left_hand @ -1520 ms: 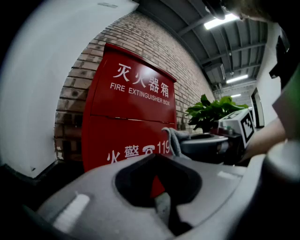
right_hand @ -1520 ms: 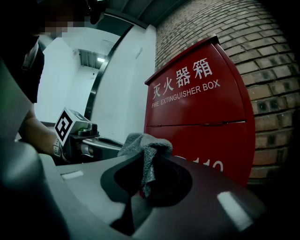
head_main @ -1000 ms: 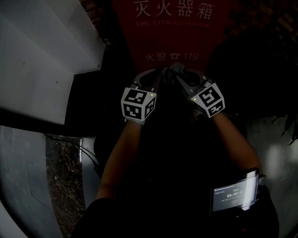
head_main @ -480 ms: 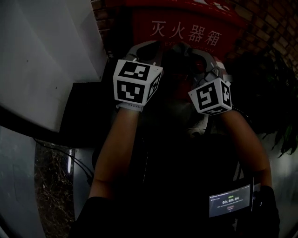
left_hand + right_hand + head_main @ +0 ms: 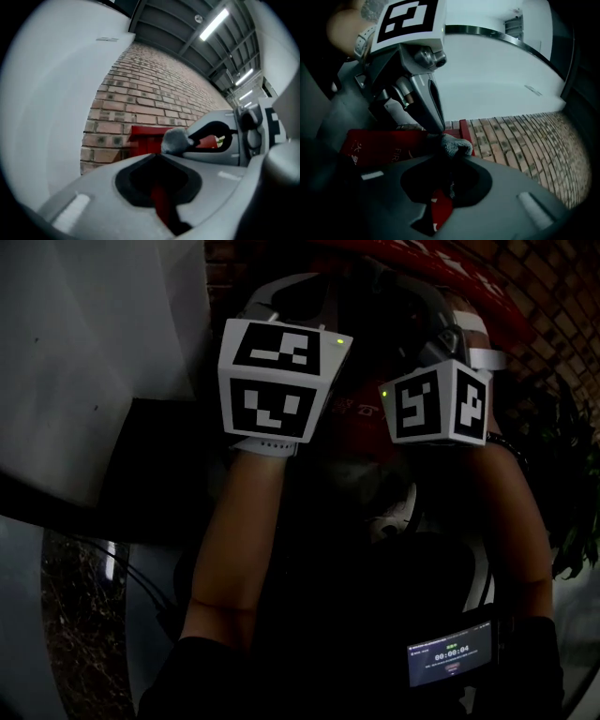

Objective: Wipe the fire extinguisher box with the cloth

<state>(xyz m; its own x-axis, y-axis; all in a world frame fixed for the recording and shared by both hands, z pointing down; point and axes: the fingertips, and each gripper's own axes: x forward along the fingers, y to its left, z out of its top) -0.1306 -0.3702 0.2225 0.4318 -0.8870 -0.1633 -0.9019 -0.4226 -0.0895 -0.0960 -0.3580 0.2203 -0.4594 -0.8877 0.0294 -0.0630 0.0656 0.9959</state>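
Against the brick wall point(image 5: 140, 93): red fire extinguisher box point(image 5: 379, 146) is standing, white letters "FIR" showing on its front.
Cloth point(image 5: 453, 145): grey, bunching where both grippers' tips are meeting, before the box.
Left gripper point(image 5: 161, 153): jaws are pinching the cloth.
Right gripper point(image 5: 443, 157): jaws are clamping the cloth.

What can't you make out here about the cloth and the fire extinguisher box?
Head view: the box is mostly hidden behind the two marker cubes; its print is unreadable.
Right gripper view: only a grey tuft of the cloth shows past the right tongs; they hide the rest and any contact with the box.
Head view: the text on the wrist screen is too small.
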